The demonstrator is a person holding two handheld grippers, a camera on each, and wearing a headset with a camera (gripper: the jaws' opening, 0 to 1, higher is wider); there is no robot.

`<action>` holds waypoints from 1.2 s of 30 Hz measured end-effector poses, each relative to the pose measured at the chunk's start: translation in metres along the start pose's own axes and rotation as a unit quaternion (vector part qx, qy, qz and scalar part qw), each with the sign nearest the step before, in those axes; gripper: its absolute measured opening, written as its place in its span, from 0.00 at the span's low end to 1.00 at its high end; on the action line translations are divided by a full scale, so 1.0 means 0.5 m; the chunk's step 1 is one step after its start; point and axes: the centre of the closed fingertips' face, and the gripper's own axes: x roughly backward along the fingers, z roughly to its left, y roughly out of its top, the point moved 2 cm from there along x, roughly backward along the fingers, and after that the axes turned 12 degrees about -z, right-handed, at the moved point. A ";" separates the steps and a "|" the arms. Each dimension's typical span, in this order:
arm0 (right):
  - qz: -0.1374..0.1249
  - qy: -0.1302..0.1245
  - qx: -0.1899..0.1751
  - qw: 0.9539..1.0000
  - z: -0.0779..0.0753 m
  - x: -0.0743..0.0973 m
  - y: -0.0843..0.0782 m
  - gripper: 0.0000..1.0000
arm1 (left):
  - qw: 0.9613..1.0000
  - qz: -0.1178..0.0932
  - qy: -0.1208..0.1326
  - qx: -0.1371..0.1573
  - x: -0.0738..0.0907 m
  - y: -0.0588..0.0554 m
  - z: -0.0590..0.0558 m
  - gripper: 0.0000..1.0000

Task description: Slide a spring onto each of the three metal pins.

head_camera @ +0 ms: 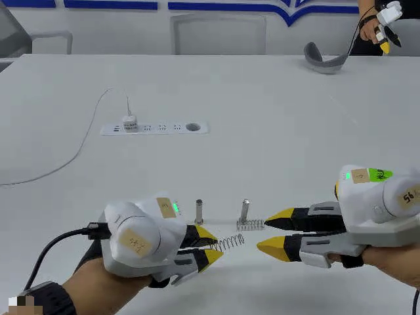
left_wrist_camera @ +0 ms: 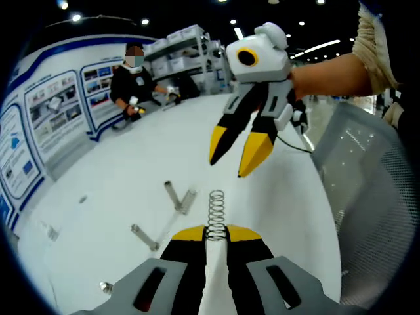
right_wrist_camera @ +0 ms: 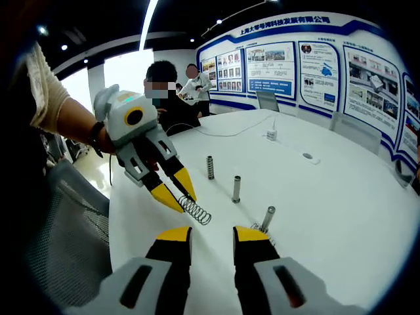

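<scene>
- Judged the job roughly a third done. In the right gripper view, took the far pin [right_wrist_camera: 210, 167], ribbed from top to base, for one already wearing a spring.
- Counted two pins bare, the middle pin [head_camera: 199, 211] and the near pin [head_camera: 245, 210], both standing upright on the white table [head_camera: 275, 118].
- Found the left gripper [left_wrist_camera: 216, 234] clamped on one end of the held spring [left_wrist_camera: 216, 209], with the coil jutting out past the yellow tips, clear of the table and short of both bare pins.
- Found the right gripper [head_camera: 261, 235] with jaws apart and nothing between them, tips aimed at the free end of the held spring, near it but not touching.
- Spotted a loose spring [head_camera: 250, 224] lying on its side at the foot of the near pin, touching it or just beside it; could not tell which.
- Reckoned two threadings left: the held spring onto one bare pin, then the loose spring picked up and slid onto the other.
- Noted the loose spring lying straight on the table top, in no tray, bin or box.
- Noted a power strip [head_camera: 154, 127] farther back, well apart from the pins, with one white plug in it.
</scene>
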 end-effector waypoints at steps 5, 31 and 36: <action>-0.002 0.014 -0.002 1.000 0.009 -0.006 0.002 0.24 | 1.000 -0.012 -0.006 -0.003 0.001 0.013 -0.007 0.10; -0.001 0.062 0.011 0.998 0.045 -0.020 0.012 0.13 | 0.998 -0.054 -0.033 0.001 0.004 0.043 -0.025 0.10; -0.007 0.067 0.016 0.998 0.053 -0.020 0.031 0.14 | 0.998 -0.053 -0.033 0.003 0.002 0.040 -0.025 0.10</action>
